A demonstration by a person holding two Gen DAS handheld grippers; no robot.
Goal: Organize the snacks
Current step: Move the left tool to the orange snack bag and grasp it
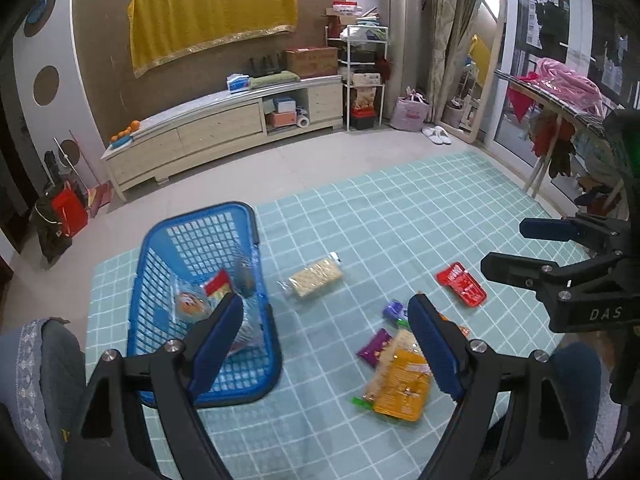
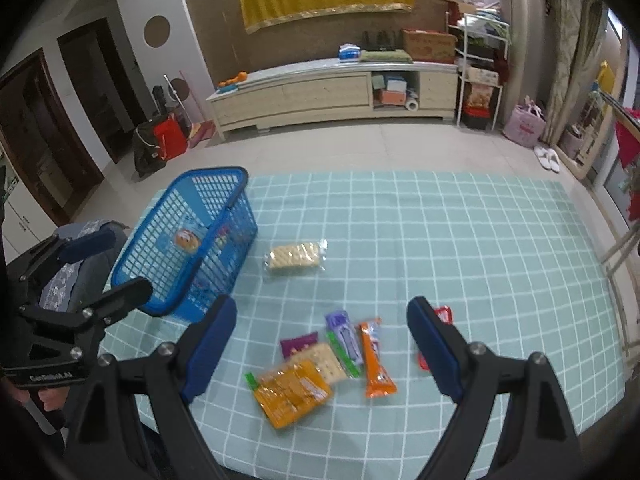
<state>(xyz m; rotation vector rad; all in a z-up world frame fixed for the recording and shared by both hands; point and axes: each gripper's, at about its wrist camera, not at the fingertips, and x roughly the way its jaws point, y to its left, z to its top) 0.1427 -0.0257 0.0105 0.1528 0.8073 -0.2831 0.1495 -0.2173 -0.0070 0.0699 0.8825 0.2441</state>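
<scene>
Both tongs wide open, empty. Right tongs [image 2: 322,316] hang over the snack pile [image 2: 320,364] on the counter [image 2: 480,240], pile lying just ahead & below, betw. the tips. Orange stick pack [image 2: 376,364] runs lengthwise away from the tongs, so fingers straddle its width. Left tongs [image 1: 326,314] sit nearer the basket [image 1: 256,224], which already holds a few packs. Cracker pack [image 2: 295,255] lies alone, beside the basket. Right looks nearer the pile.
</scene>
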